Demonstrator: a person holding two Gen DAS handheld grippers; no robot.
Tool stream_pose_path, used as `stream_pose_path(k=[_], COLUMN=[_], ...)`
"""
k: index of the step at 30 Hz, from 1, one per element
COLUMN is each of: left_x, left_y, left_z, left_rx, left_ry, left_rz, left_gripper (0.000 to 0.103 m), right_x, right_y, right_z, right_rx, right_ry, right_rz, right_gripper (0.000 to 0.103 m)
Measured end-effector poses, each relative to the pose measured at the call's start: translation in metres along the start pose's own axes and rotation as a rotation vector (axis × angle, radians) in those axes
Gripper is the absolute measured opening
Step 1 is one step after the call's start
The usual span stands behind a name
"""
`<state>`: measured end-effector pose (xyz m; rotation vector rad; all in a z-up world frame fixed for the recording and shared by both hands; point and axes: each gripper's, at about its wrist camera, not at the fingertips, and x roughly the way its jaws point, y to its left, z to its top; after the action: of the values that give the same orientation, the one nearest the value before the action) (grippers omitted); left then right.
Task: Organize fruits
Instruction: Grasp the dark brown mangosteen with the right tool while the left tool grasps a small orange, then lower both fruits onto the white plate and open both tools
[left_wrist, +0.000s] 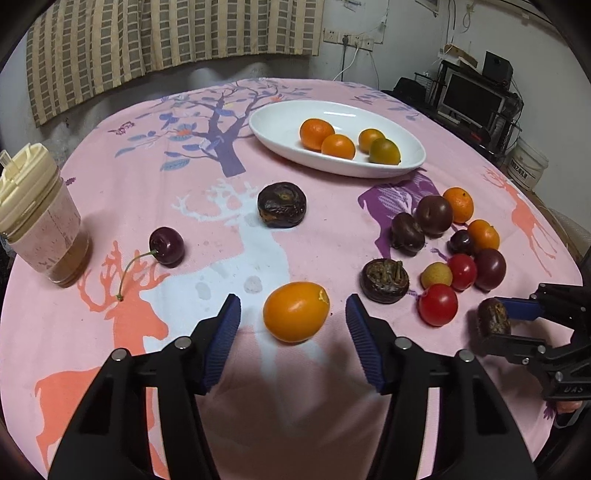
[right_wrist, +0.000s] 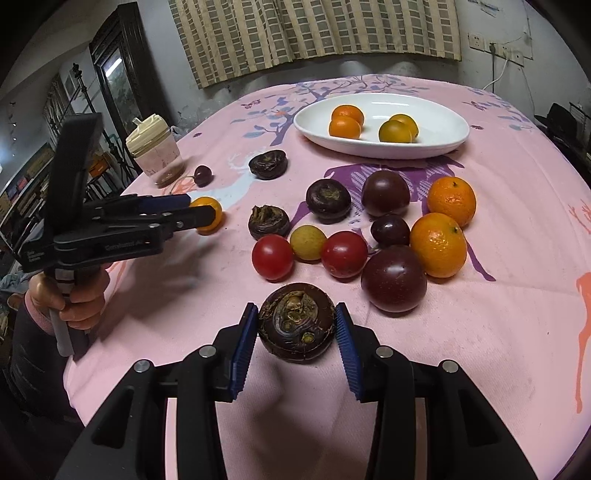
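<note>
Closing in from both sides now: the left gripper (left_wrist: 293, 314) has its fingers spread wide around a kumquat (left_wrist: 296, 311) on the counter (left_wrist: 229, 369), pads clear of the skin on either side, while the right gripper (right_wrist: 295, 326) brackets a dark water chestnut (right_wrist: 296, 320), fingers nearly touching it but, by my read, not yet pressing. Landmark is the white dish (left_wrist: 280, 125) at the far end, already holding four kumquats; both targets lie well short of it, at the near edge. Between the chestnut and the dish sits the crowded cluster of cherry tomatoes (right_wrist: 272, 257), plums (right_wrist: 393, 278) and small oranges (right_wrist: 438, 244). Left of the dish, a lone cherry (left_wrist: 166, 245), another chestnut (left_wrist: 282, 205) and a lidded cup (left_wrist: 40, 218). Risk from here: round, smooth fruit can squirt out if the fingers shut off-centre, and a rolling kumquat could reach the counter edge. Carrying the chestnut low toward the dish might clip that cluster and scatter it.
</note>
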<state>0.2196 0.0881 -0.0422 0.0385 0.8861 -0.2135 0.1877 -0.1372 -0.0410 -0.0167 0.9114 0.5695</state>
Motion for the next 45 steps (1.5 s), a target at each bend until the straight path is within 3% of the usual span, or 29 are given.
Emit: stream_pose_path(k=[4,10,14,20,26,31,36,40,43,45], left_x=[0.012,0.016,0.008,0.006,0.052,0.116,0.149,0.142,0.115,0.086], left_y=[-0.001,0.0,-0.003,-0.012,-0.011,0.01,0.02,0.014,0.011,0.011], left_z=[-0.001,-0.001,0.014,0.091,0.17,0.21,0.212,0.211,0.207,0.199], left_rx=[0.004,-0.01,-0.024,-0.039,-0.085,-0.163,-0.194,-0.169,-0.166,-0.155], left_ry=[0.051,0.063,0.033,-0.047,-0.042,0.065,0.132,0.108,0.072,0.017], left_rz=[0.0,0.001,-0.021,-0.084,-0.048,-0.008,0.023,0.071,0.065,0.061], left_gripper=[0.041,0.038,0.038,0.038,0.038,0.038,0.038,0.051,0.079,0.086], right_x=[-0.004,-0.011,-0.023,-0.025,0.029,0.07,0.089,0.083,0.064,0.044], right_y=[-0.002,-0.012,-0.026,-0.066,-0.118,-0.152,-0.159,-0.157,-0.15,-0.142], right_z=[0.001,0.006,0.027,0.099,0.17,0.196,0.198,0.196,0.192,0.184], right_rx=[-0.003,0.014,0.004,0.026,0.114,0.179,0.183,0.183,0.176,0.172], right_ry=[-0.017,-0.04,-0.089,-0.207,-0.186,-0.13,-0.098,-0.12,-0.148,-0.182], right_rz=[0.023,0.047,0.032,-0.024,-0.11,-0.114,-0.107,-0.126,-0.11,-0.107], right_gripper=[0.043,0.043,0.043,0.043,0.043,0.043,0.044,0.058,0.062,0.069])
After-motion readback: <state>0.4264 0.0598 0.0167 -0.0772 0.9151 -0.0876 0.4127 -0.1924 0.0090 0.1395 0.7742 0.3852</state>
